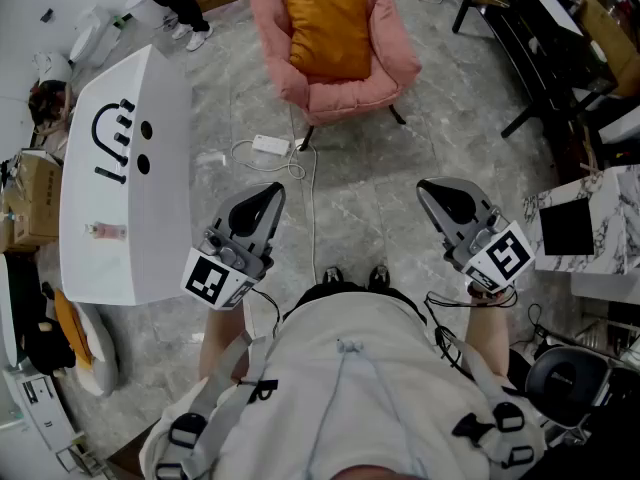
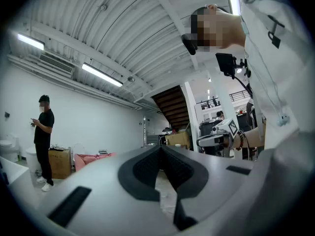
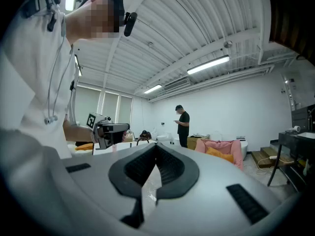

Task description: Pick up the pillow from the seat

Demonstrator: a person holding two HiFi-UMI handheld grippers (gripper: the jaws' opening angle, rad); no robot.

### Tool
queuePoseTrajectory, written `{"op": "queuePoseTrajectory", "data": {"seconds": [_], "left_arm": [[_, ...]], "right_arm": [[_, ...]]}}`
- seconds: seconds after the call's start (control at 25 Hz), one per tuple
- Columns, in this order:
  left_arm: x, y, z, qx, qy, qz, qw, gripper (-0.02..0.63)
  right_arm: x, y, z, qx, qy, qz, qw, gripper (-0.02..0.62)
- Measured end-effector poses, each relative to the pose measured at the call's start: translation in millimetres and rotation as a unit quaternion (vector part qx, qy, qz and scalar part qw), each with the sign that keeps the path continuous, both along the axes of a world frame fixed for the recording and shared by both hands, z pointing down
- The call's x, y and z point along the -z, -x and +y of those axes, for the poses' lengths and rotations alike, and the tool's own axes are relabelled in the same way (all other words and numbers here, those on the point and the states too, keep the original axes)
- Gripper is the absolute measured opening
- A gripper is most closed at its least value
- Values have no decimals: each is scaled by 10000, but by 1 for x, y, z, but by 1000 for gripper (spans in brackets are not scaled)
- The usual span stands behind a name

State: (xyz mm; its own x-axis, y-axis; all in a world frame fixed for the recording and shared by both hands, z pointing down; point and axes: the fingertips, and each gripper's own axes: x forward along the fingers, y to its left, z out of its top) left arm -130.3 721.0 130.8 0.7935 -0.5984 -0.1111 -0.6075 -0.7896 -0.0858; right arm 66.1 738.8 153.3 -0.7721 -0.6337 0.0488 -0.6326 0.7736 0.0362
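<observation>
An orange pillow (image 1: 326, 26) leans against the back of a pink padded chair (image 1: 390, 58) at the top of the head view, well ahead of both grippers. In the right gripper view the pillow (image 3: 220, 155) shows small on the pink chair (image 3: 224, 146) at the right. My left gripper (image 1: 262, 194) is held near my waist at the left, jaws shut and empty. At the right my right gripper (image 1: 432, 190) is likewise shut with nothing between its jaws. Each gripper view looks level across the room over its own shut jaws.
A white table (image 1: 125, 178) with a smiley mark stands to the left. A white power strip (image 1: 270, 145) and cable lie on the floor before the chair. Dark desks (image 1: 545, 38) fill the upper right, a marble-topped unit (image 1: 590, 228) the right. A person in black (image 3: 183, 125) stands beyond.
</observation>
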Motion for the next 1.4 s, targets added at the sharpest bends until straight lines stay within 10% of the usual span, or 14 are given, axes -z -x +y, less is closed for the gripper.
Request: {"op": "queuePoseTrajectory", "data": {"seconds": [1.4], "left_arm": [[-21,52,-33,-253,115,-57,9996,8]], "right_arm": [[-11,43,-18,-461,174,-127,9987,15]]}}
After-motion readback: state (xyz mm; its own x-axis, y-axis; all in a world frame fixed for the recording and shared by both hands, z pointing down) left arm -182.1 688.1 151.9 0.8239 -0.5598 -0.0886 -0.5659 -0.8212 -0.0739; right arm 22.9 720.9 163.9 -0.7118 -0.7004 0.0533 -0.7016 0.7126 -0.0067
